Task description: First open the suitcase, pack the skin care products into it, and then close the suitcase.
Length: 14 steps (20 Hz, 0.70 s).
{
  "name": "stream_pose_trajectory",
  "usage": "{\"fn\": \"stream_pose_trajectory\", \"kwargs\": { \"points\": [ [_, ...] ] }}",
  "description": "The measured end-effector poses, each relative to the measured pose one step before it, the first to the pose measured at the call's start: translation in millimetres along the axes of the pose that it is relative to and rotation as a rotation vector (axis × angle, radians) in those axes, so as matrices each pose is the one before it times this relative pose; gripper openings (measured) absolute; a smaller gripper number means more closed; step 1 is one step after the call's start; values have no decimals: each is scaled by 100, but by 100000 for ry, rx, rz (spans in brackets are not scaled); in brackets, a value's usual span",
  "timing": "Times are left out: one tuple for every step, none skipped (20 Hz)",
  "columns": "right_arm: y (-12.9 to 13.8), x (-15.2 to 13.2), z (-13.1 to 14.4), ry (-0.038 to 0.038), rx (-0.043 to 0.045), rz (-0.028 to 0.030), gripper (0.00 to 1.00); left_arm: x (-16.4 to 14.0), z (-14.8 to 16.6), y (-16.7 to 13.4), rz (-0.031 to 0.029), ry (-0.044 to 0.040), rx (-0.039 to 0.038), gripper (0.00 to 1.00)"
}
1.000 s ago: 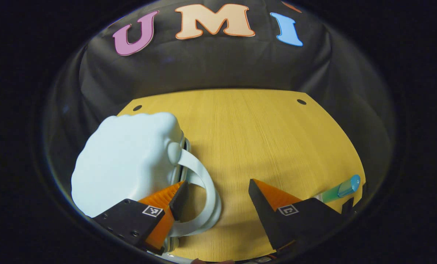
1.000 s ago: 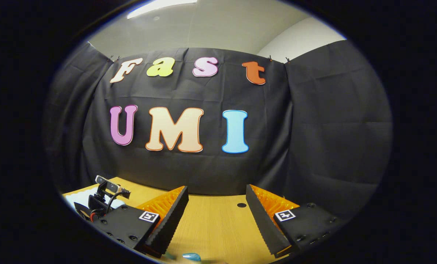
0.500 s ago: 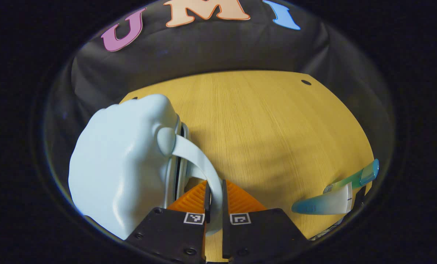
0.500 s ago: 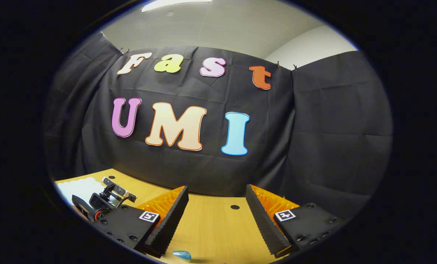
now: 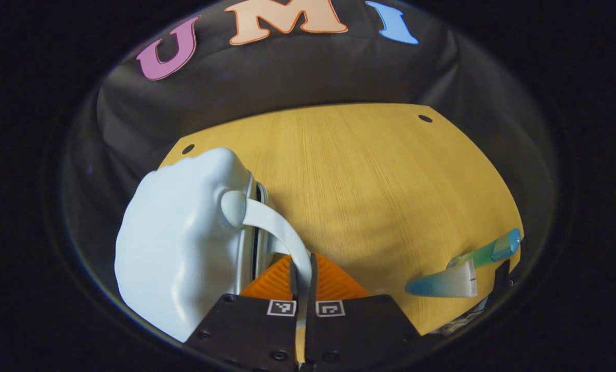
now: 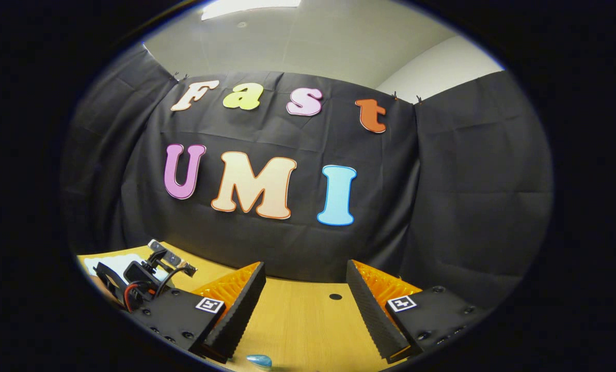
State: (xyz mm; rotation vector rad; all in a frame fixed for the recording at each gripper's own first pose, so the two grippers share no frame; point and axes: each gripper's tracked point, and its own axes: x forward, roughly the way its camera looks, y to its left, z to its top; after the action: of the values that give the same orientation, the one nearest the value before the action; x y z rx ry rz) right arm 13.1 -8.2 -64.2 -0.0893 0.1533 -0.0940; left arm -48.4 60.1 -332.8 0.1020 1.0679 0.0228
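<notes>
Left gripper view: the left gripper point(image 5: 301, 273) is clamped on the handle point(image 5: 279, 232) of the suitcase point(image 5: 181, 253), with both fingers pressed against the pale strap from either side. The suitcase, a pale blue moulded shell, stands on its edge on the wooden table point(image 5: 369, 175), immediately left of the fingers and touching the left one. Its two halves appear to be together, though the seam is partly hidden behind the handle. The handle arcs from its round mount on the shell down into the closed fingers.

Two skin care tubes lie near the right edge of the table, well apart from the gripper: a white tube point(image 5: 442, 284) with a blue end, and a green tube point(image 5: 486, 253) with a blue cap just behind it.

Right gripper view: the right gripper point(image 6: 303, 305) hangs above the table with its fingers spread apart and nothing between them. A blue cap point(image 6: 258, 360) shows on the table below the fingers.
</notes>
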Motion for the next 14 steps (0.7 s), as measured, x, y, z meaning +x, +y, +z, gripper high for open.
{"fn": "stream_pose_trajectory", "kwargs": {
  "points": [
    [93,42,34,-566,87,153,99,-502,295,49,-652,161,-178,0],
    [168,102,33,-431,-53,305,99,-504,506,124,-492,-741,1150,0],
    [288,101,-90,-183,227,562,99,-450,565,217,-58,-1546,975,0],
    [342,47,23,-58,688,739,99,-504,672,345,-99,-1756,651,0],
    [433,54,-3,-39,867,810,99,-947,569,418,-433,-1119,-291,0],
    [467,36,124,-188,715,851,99,-871,783,505,-1108,-1129,-1158,0],
    [458,63,56,-366,427,927,99,-1284,1011,623,-1549,-1209,-1399,0],
    [449,135,147,-515,17,663,99,-962,861,794,-903,-1532,-2052,0],
    [376,152,12,-414,-167,450,99,-1011,1078,766,-1115,-1888,-1668,0],
    [459,134,-68,281,83,420,99,-904,1104,944,-486,-2445,-1984,0],
    [543,148,-272,731,531,731,99,-939,1094,1185,-1,-2168,-1263,0],
    [686,135,-280,917,1005,819,99,-756,1222,1253,204,-2442,-1273,0],
    [667,229,-237,872,907,687,100,-763,1006,1406,406,-2078,-1613,0],
    [557,260,-123,575,360,474,99,-611,1025,1163,10,-1709,-1069,0]
  ]
}}
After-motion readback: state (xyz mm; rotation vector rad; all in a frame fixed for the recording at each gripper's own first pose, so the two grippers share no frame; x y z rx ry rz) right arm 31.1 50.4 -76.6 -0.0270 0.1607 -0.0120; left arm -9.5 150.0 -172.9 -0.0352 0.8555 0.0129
